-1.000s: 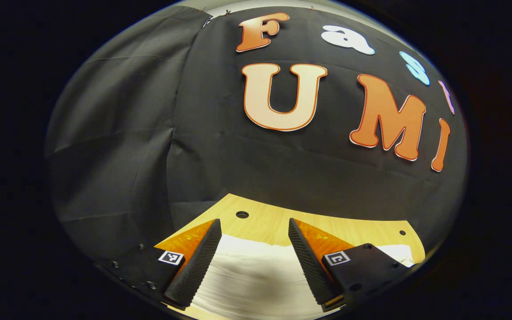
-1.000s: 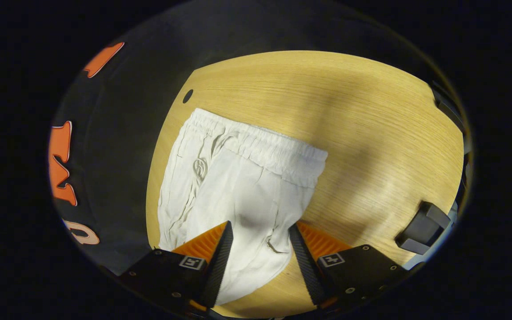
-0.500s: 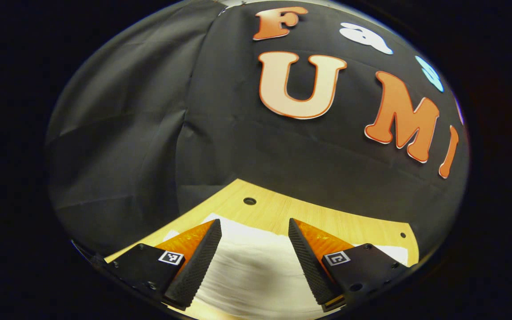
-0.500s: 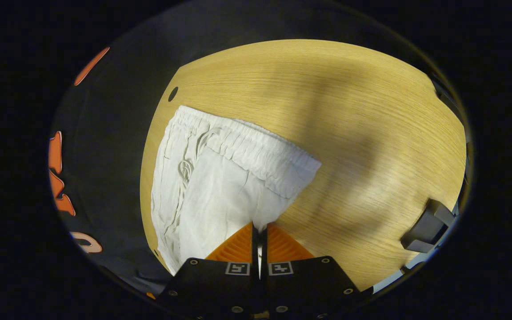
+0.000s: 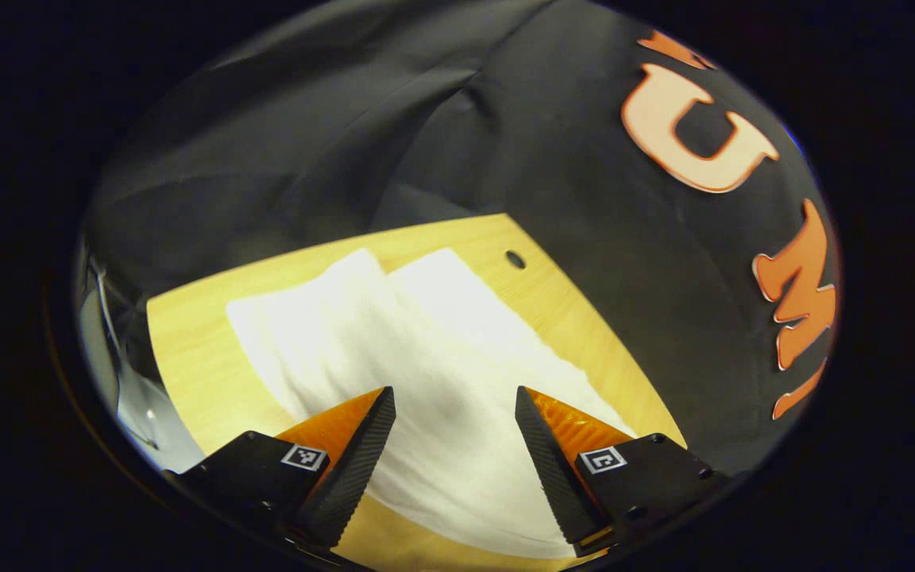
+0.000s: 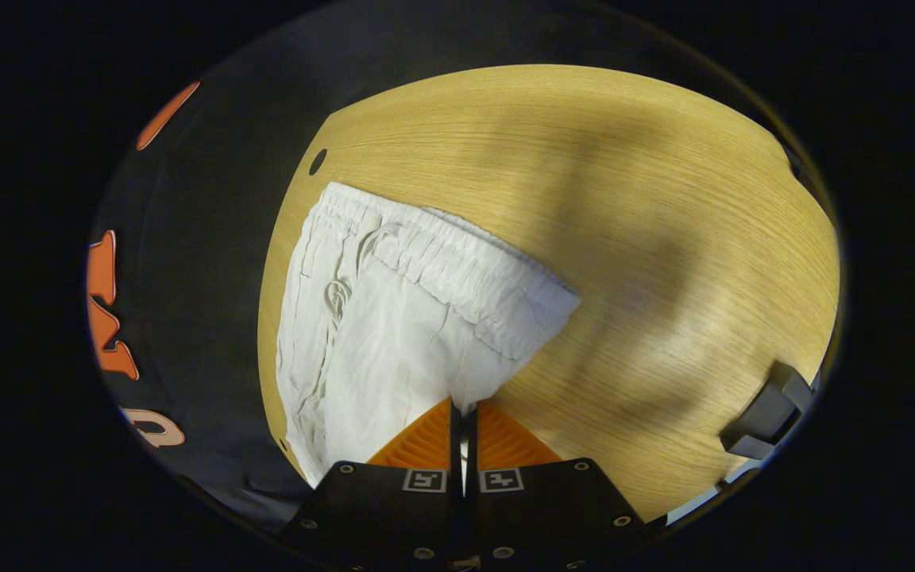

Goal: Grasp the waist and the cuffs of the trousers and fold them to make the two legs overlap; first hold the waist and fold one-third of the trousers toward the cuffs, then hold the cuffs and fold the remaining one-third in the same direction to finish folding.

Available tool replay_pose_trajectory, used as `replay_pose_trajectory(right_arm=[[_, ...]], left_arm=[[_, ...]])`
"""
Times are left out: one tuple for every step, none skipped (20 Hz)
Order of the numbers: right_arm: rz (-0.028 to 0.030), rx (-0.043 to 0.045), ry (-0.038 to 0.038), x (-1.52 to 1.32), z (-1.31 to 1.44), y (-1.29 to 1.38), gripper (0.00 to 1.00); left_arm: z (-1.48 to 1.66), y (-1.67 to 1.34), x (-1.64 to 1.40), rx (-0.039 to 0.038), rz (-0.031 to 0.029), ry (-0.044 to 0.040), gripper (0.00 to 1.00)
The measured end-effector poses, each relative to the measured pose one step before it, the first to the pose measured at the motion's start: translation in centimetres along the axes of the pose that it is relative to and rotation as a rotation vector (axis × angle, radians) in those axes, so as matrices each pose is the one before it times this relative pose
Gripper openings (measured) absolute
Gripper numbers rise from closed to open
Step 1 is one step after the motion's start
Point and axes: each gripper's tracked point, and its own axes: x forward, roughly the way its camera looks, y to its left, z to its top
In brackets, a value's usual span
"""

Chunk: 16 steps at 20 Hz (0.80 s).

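Note:
White trousers (image 6: pixel 394 318) lie on the wooden table (image 6: pixel 624 238), their gathered elastic waist (image 6: pixel 457 266) at the far end with a drawstring near its left side. My right gripper (image 6: pixel 463 409) is shut on the trousers' near cloth, which runs into the closed fingers. In the left gripper view the two trouser legs (image 5: pixel 394 349) stretch away side by side toward the far table edge. My left gripper (image 5: pixel 455 429) hovers open over the legs, cloth showing in the gap between its fingers.
A small round hole (image 5: pixel 515 259) in the table top sits just past the legs, and another hole (image 6: pixel 318 161) lies beyond the waist. A dark boxy object (image 6: pixel 767 413) sits at the table's right edge. The black cloth wall borders the table.
My left gripper has swung and tipped downward, so the legs now show along their length instead of the wall. My right gripper went from open to shut on the cloth and has held since.

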Motion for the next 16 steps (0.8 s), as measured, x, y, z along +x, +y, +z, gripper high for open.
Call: replay_pose_trajectory(right_arm=[[0.00271, -0.0013, 0.00049, -0.013, 0.013, 0.043, 0.01], [0.00131, -0.00011, 0.00027, 0.011, -0.013, -0.004, 0.01], [0.00107, 0.00048, 0.00065, 0.033, -0.009, 0.01, 0.0], [0.00028, 0.00078, 0.00052, -0.007, 0.026, -0.046, 0.0], [-0.00018, 0.0012, 0.00102, 0.0, -0.028, 0.01, 0.0], [-0.00057, 0.00256, 0.00115, 0.065, -0.005, 0.018, 0.01], [0.00028, 0.00202, 0.00043, 0.024, -0.011, -0.062, 0.01], [-0.00097, 0.00303, -0.00004, 0.009, -0.012, 0.079, 0.01], [-0.00065, 0.00108, 0.00025, -0.069, -0.004, -0.1, 0.01], [-0.00069, 0.00198, 0.00014, -0.011, -0.015, 0.021, 0.0], [-0.00127, 0.00389, 0.00074, 0.015, 0.005, -0.005, 0.01], [-0.00302, 0.00619, 0.00184, -0.052, -0.041, 0.028, 0.01], [-0.00259, 0.00562, 0.0018, 0.032, -0.035, -0.02, 0.01], [-0.00043, 0.00209, 0.00128, 0.038, 0.008, 0.017, 0.01], [-0.00058, 0.00147, 0.00052, 0.089, 0.015, 0.021, 0.01], [-0.00087, 0.00271, -0.0005, -0.084, -0.017, -0.065, 0.01]], left_arm=[[-0.459, 0.249, 0.353, -0.01251, 0.02658, 0.02452, 1.0], [-0.67, -0.057, 0.639, -0.01956, 0.01858, 0.02015, 1.0], [-0.441, 0.023, 0.438, -0.03184, 0.01526, 0.01594, 1.0], [-0.599, 0.446, 0.268, -0.03165, 0.02089, 0.01224, 1.0], [-0.544, 0.525, 0.367, -0.02608, 0.03269, 0.00891, 1.0], [-0.537, 0.299, 0.135, -0.02292, 0.02455, 0.00382, 1.0], [-0.203, -0.236, 0.1, -0.02078, 0.01079, 0.00829, 1.0], [-0.387, -0.493, 0.0, -0.0165, 0.0069, 0.00667, 1.0], [-0.162, -0.108, 0.331, -0.01205, 0.00739, 0.00629, 1.0], [0.512, 0.584, -0.03, -0.00951, 0.00833, 0.00809, 1.0], [0.076, 0.143, 0.19, -0.00874, 0.00478, 0.00989, 1.0], [-0.18, 0.262, 0.122, -0.01207, 0.01069, 0.00672, 0.96], [-0.003, 0.333, 0.637, -0.01294, 0.00472, 0.00954, 1.0], [0.085, 0.166, 0.566, -0.0104, -0.001, 0.00917, 1.0], [0.096, 0.101, 0.342, -0.00403, -0.00179, 0.00916, 1.0], [0.232, -0.073, -0.056, 0.00282, -0.00624, -0.00759, 1.0]])
